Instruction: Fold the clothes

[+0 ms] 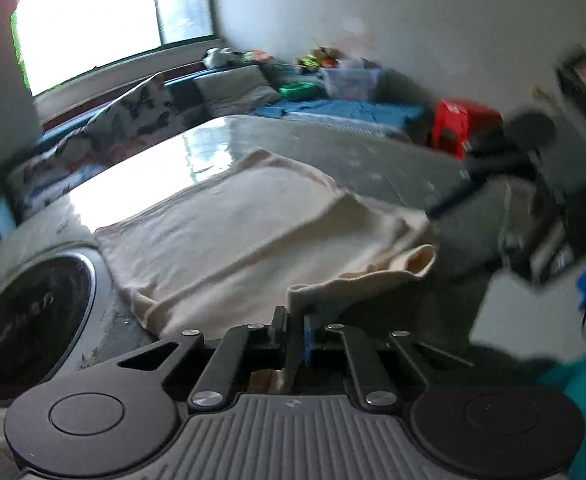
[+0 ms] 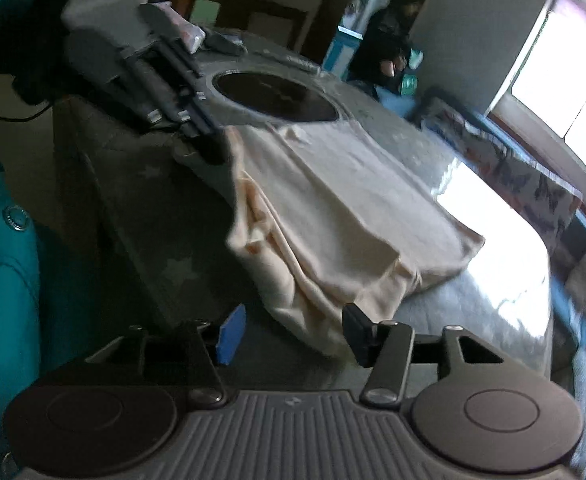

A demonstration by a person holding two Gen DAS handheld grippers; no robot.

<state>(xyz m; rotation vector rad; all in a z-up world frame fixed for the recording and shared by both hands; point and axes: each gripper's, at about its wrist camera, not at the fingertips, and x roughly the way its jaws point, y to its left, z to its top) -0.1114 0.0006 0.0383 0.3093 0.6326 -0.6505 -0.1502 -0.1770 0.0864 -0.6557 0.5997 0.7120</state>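
A cream garment (image 1: 229,232) lies spread on a grey table (image 1: 277,140), with one side hanging over the near edge. My left gripper (image 1: 295,334) is shut on a corner of the garment, and the cloth runs down between its jaws. In the right wrist view the garment (image 2: 345,200) drapes over the table edge and the left gripper (image 2: 207,140) pinches its far corner. My right gripper (image 2: 293,334) is open and empty, just in front of the hanging lower edge of the cloth. The right gripper also shows blurred in the left wrist view (image 1: 449,204).
A round black cooktop (image 1: 33,320) is set into the table beside the garment, also in the right wrist view (image 2: 277,98). A bed with blue bedding (image 1: 341,110), a red box (image 1: 451,122), a bright window (image 1: 105,28). A teal sleeve (image 2: 1,264) at left.
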